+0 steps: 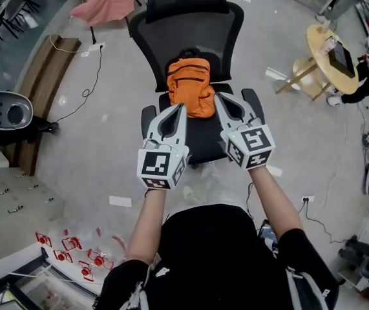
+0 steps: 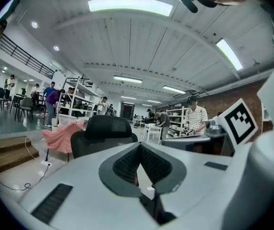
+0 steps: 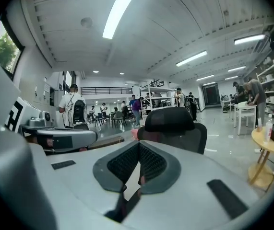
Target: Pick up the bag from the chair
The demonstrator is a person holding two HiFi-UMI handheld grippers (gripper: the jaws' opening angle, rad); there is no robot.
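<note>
Head view: your arms stretch straight out, left tool and right tool side by side. Orange bag lies on chair seat, between tool tips.
Left gripper view: tool clenched, nothing inside.
Right gripper view: tool clenched, nothing inside.

In the head view the left claw and right claw cover the lower corners of the bag and most of the chair seat. The hands are hidden behind the marker cubes. At 11 o'clock from the chair, the pink cloth is cut by the top edge. In both gripper views each claw's own body blocks seat and bag. A thin reddish sliver shows behind the jaws, too narrow to identify. Distant people are too small to make out.
</note>
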